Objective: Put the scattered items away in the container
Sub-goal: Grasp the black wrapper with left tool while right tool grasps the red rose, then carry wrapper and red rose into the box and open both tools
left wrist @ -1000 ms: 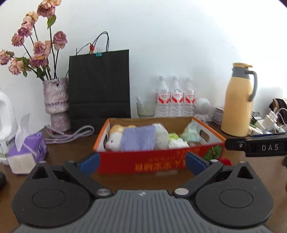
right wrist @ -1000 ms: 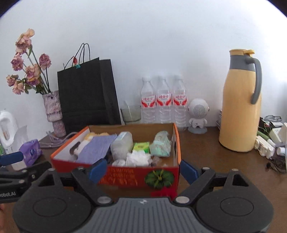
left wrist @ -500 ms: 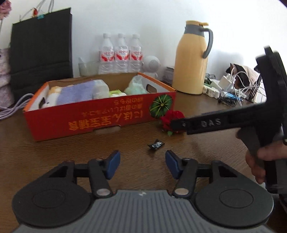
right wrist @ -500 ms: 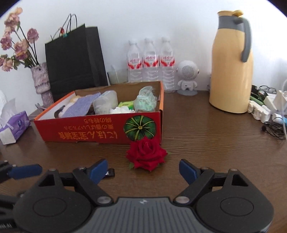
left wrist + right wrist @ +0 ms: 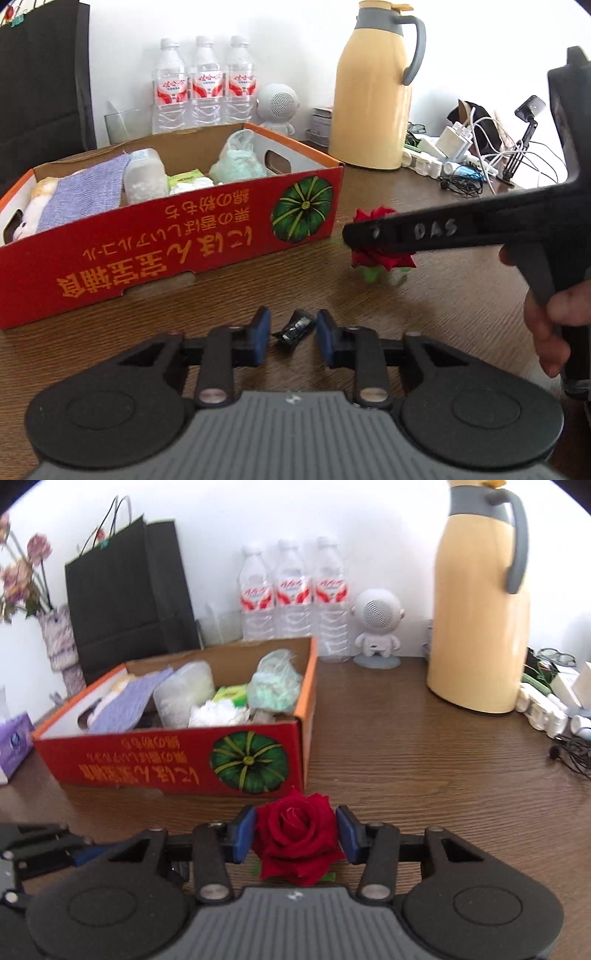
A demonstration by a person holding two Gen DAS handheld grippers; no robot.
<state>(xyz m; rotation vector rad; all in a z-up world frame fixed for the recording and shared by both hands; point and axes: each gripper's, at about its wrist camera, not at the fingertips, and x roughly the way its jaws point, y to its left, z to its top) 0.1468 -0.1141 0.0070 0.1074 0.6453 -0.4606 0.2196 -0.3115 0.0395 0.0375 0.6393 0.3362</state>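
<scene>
A red cardboard box [image 5: 155,236] holding a cloth, a plush toy and bagged items stands on the brown table; it also shows in the right wrist view [image 5: 147,764]. A small black wrapper [image 5: 295,326] lies on the table between the pads of my left gripper [image 5: 291,334], with small gaps at both sides. A red rose [image 5: 295,836] lies in front of the box's right corner, between the pads of my right gripper [image 5: 295,832], which touch its petals. In the left wrist view the rose [image 5: 380,256] is partly hidden by the right gripper's finger.
A yellow thermos jug [image 5: 480,602], three water bottles [image 5: 291,594] and a white robot-shaped speaker [image 5: 378,627] stand behind the box. A black paper bag [image 5: 122,594] and a flower vase [image 5: 59,638] are at the back left. Chargers and cables [image 5: 465,162] lie at the right.
Both grippers have come down and forward to the table. The left jaws have narrowed around the wrapper, the right jaws around the rose.
</scene>
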